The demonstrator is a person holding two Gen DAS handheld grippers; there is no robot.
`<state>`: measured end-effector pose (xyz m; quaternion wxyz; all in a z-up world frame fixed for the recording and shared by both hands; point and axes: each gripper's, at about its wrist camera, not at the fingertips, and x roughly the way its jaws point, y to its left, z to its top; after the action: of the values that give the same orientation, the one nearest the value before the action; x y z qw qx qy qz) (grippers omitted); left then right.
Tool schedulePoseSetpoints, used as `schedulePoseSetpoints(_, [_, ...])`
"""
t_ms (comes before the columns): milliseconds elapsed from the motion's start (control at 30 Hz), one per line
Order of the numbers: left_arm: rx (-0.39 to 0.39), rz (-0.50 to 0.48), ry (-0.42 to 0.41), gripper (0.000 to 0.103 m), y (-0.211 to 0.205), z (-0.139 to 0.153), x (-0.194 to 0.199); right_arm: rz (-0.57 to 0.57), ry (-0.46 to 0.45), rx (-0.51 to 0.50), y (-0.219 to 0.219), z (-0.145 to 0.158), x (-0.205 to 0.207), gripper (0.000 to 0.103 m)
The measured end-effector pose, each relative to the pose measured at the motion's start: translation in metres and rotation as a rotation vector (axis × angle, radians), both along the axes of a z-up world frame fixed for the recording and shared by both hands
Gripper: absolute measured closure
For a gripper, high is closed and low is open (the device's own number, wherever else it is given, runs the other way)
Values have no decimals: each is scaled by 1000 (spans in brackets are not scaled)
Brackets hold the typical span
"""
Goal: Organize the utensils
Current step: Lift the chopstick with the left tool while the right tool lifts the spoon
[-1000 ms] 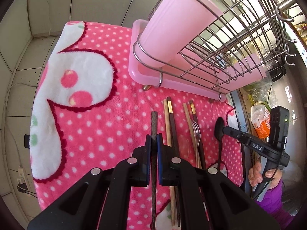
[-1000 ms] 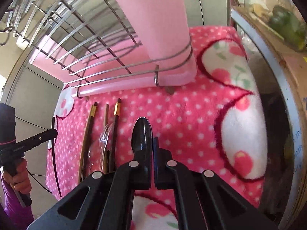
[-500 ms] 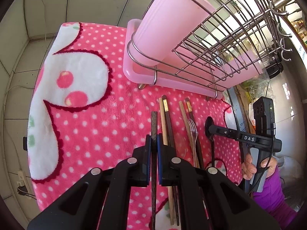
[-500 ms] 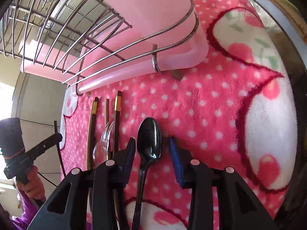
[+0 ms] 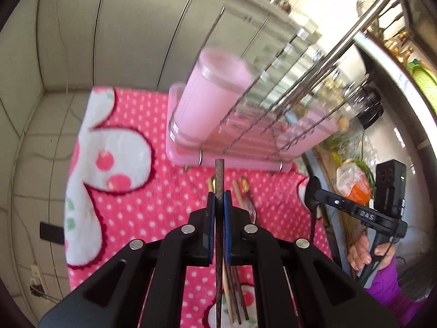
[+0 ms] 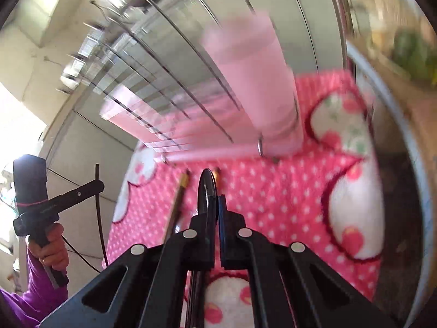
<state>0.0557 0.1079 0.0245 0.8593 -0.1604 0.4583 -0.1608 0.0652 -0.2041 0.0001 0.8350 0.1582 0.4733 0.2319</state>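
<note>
My left gripper (image 5: 218, 205) is shut on a dark chopstick (image 5: 219, 175), held above the pink dotted towel (image 5: 131, 207), its tip toward the pink cup (image 5: 210, 101) in the wire rack (image 5: 273, 114). My right gripper (image 6: 214, 205) is shut on a black spoon (image 6: 206, 191), lifted off the towel (image 6: 273, 191); it also shows in the left wrist view (image 5: 312, 194). Several chopsticks (image 5: 237, 194) and a clear fork (image 5: 251, 210) lie on the towel below the left gripper. The pink cup (image 6: 254, 82) stands ahead of the spoon, blurred.
The rack sits in a pink tray (image 5: 218, 161) at the towel's far edge. A grey panelled wall (image 5: 123, 27) lies behind. A cluttered ledge with an orange packet (image 5: 355, 183) runs along the right. The left gripper shows at the left of the right wrist view (image 6: 82, 191).
My right gripper, open around the spoon half a second ago, has shut on it and lifted it. Both grippers have risen and tilted up toward the rack; the views are motion-blurred.
</note>
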Motion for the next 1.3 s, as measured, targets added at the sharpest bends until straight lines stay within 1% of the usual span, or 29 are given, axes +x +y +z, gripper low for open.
schedulePoseSetpoints(67, [-3,17,-73,98,2,22,-4,-15,-90,1,-2,29,-9,101])
schedulePoseSetpoints(100, [-8,26,-107,98,3,33,-5,-31,-155,-4,-4,48,-14,101])
schedulePoseSetpoints(133, [-11,34,-135,98,1,43,-3,-43,-202,-12,-9,63,-18,101])
schedulePoseSetpoints(200, [-23,54,-201,98,2,65,-1,-90,-317,-37,-16,96,-26,101])
schedulePoseSetpoints(233, [-30,62,-229,98,3,74,2,-109,-359,-47,-20,109,-23,101])
schedulePoseSetpoints(267, [-39,70,-252,98,3,83,5,-137,-424,-58,-22,126,-25,101])
schedulePoseSetpoints(367, [-66,100,-326,98,2,109,17,-218,-564,-78,-25,161,-25,101])
schedulePoseSetpoints(467, [-83,134,-398,98,2,129,31,-297,-673,-93,-31,184,-18,101])
schedulePoseSetpoints(533, [-93,156,-432,98,2,138,42,-346,-746,-121,-33,197,-14,101])
schedulePoseSetpoints(600, [-93,178,-473,98,1,146,48,-390,-813,-152,-32,201,-7,101])
schedulePoseSetpoints(700, [-84,211,-527,98,1,155,62,-430,-886,-179,-31,204,6,101])
schedulePoseSetpoints(800, [-48,245,-582,98,-3,154,77,-452,-917,-215,-29,194,21,101])
schedulePoseSetpoints(900, [9,271,-626,98,-8,142,87,-477,-936,-247,-29,181,35,101])
schedulePoseSetpoints(933, [29,280,-642,98,-10,137,90,-476,-929,-251,-29,175,40,101])
schedulePoseSetpoints(1067, [97,298,-707,98,-19,112,96,-448,-873,-267,-29,152,53,101])
schedulePoseSetpoints(1133, [126,299,-713,98,-23,100,95,-429,-834,-269,-28,143,56,101])
schedulePoseSetpoints(1167, [129,295,-713,98,-24,94,95,-423,-817,-264,-28,138,57,101])
schedulePoseSetpoints(1300, [112,258,-662,98,-25,71,86,-389,-707,-229,-33,116,59,101])
